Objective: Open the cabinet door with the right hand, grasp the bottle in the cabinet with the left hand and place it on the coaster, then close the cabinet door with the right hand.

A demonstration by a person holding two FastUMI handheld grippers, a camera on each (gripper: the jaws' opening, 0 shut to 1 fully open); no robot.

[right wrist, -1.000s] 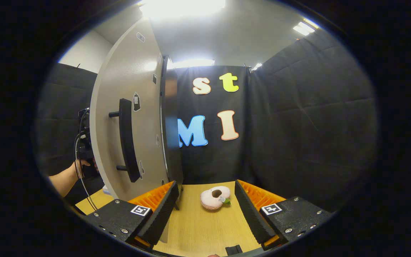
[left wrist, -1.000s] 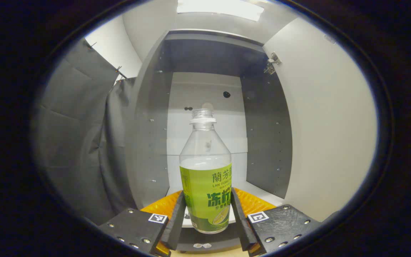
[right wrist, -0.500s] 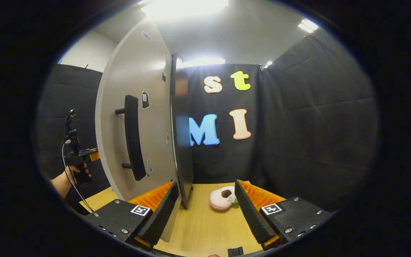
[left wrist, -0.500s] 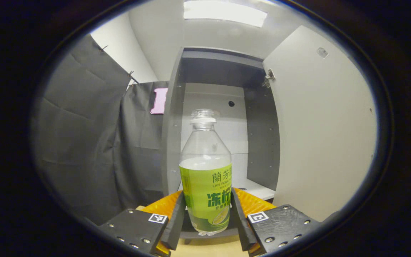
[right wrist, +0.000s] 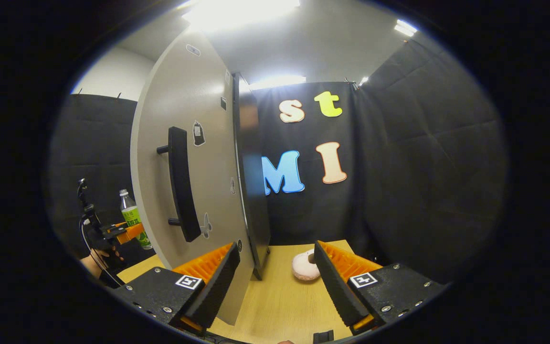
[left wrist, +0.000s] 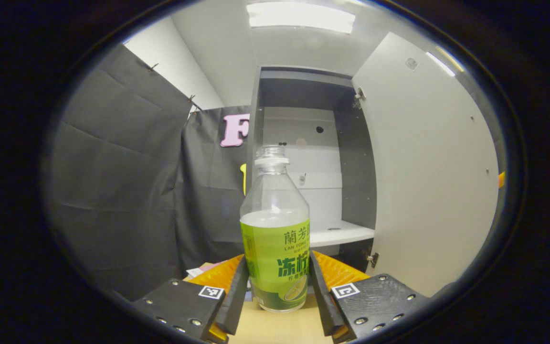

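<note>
- The clear plastic bottle with a green label (left wrist: 275, 239) has no cap on its threaded neck and looks about half full of pale liquid. I judge it light and thin-walled, so a hard squeeze would dent it, and any tilt could spill it.
- The best hold is low on the labelled body, where the wall is straight and the label gives some friction; that is where it is held now.
- The bottle stands upright between the fingers of the left gripper (left wrist: 277, 286), both pressing on its lower sides, so this gripper is clenched on it.
- It hangs just above the light wooden tabletop (left wrist: 275, 327), in front of the dark grey cabinet (left wrist: 303, 95), outside its white shelf (left wrist: 339, 234).
- The pale cabinet door (right wrist: 194, 157) with its black bar handle (right wrist: 179, 184) stands wide open.
- The right gripper (right wrist: 277, 277) is released, its jaws spread and holding nothing, near the door's edge.
- No coaster can be made out.
</note>
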